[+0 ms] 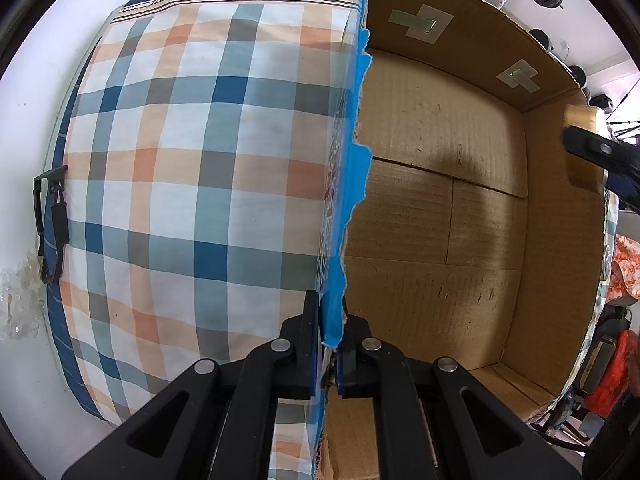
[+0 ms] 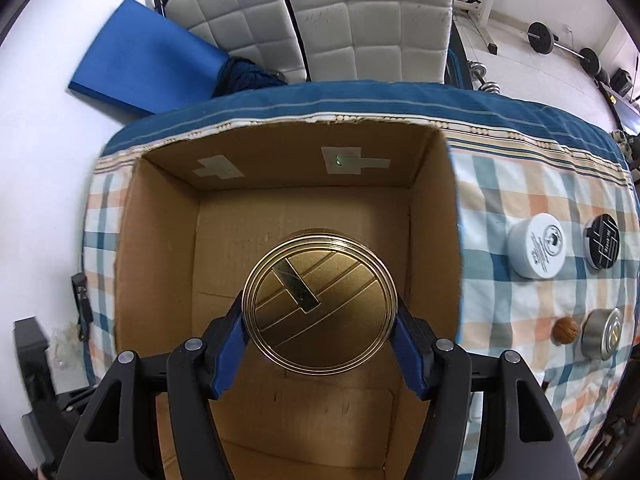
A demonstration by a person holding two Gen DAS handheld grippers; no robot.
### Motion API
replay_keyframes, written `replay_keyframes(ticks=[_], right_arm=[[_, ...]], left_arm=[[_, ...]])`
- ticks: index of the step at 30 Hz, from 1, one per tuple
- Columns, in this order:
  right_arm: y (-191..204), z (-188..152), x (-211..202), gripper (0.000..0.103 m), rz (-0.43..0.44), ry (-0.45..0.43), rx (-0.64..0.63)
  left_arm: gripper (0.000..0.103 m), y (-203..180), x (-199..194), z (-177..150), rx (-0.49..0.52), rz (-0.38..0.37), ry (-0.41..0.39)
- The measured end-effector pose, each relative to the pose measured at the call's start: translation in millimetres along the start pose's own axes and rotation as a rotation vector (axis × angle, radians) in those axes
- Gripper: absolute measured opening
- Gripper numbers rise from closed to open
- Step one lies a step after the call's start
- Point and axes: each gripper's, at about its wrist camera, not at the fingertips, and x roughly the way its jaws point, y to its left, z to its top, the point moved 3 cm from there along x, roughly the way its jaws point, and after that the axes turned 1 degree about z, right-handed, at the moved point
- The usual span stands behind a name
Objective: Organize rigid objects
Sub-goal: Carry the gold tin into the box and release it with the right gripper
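Checked cloth (image 2: pixel 520 216) bears the cardboard box (image 2: pixel 160 240); left tongs (image 1: pixel 330 344) pinch its wall, right tongs (image 2: pixel 320 320) hold a gold tin (image 2: pixel 320 300).

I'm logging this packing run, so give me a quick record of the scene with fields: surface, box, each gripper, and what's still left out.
surface: checked cloth in blue, orange and white
box: open brown cardboard box, nothing lying inside
left gripper: shut on the box's blue-taped wall edge
right gripper: shut on a round gold metal tin, held above the box opening
left out: white round jar, black round tin, silver round tin, small brown nut, all on the cloth beside the box
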Motion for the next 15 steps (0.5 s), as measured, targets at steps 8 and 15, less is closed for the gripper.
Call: replay_keyframes(ticks=[8, 15], right_arm=[[0, 22, 50, 0.067, -0.026, 0.075, 0.026], [29, 34, 77, 0.067, 0.0, 0.116, -0.026]], left_arm=[[0.004, -3, 0, 0, -0.002, 0.006, -0.002], [0.004, -4, -1, -1, -0.006, 0.01, -0.005]])
